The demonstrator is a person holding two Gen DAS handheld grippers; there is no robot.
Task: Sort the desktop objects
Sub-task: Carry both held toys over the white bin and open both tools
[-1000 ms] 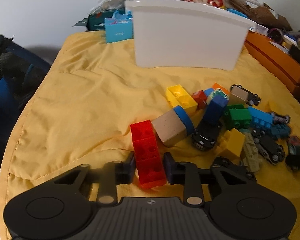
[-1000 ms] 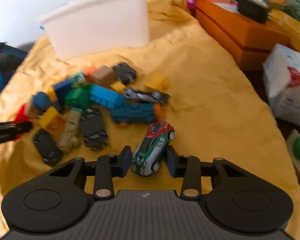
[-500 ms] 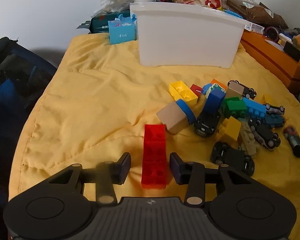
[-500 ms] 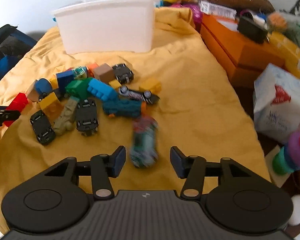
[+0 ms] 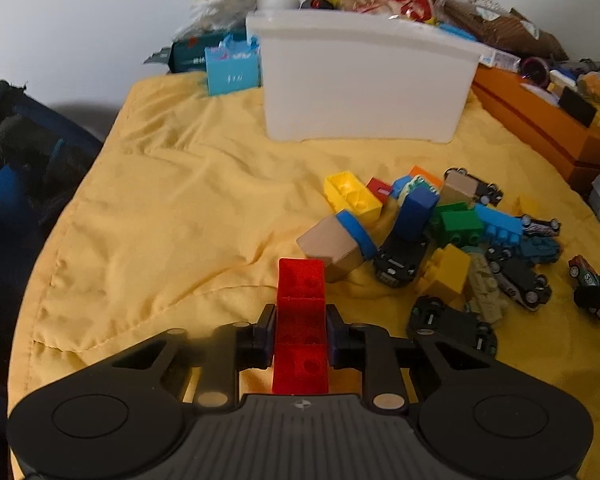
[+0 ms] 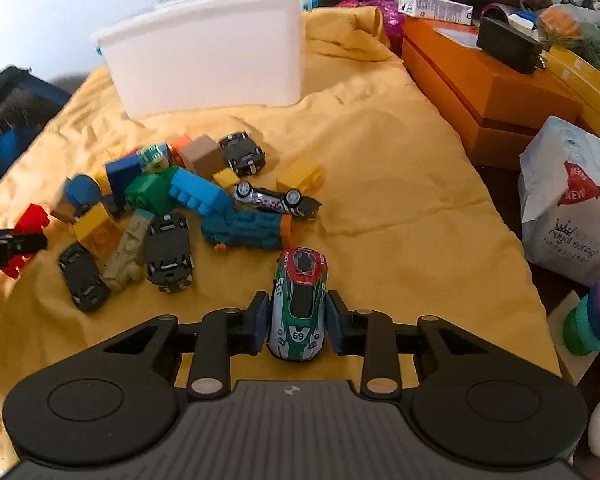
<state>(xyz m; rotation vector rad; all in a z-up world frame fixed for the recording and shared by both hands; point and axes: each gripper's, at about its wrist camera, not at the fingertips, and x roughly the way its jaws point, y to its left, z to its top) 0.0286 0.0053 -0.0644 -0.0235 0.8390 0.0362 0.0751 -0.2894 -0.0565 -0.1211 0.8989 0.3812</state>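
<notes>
A long red brick [image 5: 301, 292] lies lengthwise on the yellow cloth [image 5: 172, 216], between the pads of my left gripper [image 5: 300, 320]. Its jaws are closing and press on the brick's sides. In the right wrist view a green, white and red toy car [image 6: 300, 280] numbered 59 sits between the pads of my right gripper [image 6: 299, 312], whose jaws are closing against it. A pile of coloured bricks and toy cars [image 5: 440, 232] lies between both grippers. The white bin [image 5: 364, 84] stands at the back of the cloth.
Orange boxes [image 6: 480, 92] and a white bag [image 6: 568, 200] line the right edge, with stacked rings [image 6: 596, 312] nearer. A dark bag [image 5: 16, 168] sits off the cloth's left side. A small blue box [image 5: 232, 68] and snack bags crowd behind the bin.
Both grippers spread their jaws half a second ago and have closed again. The red brick and the car now lie straight between the pads instead of slanted.
</notes>
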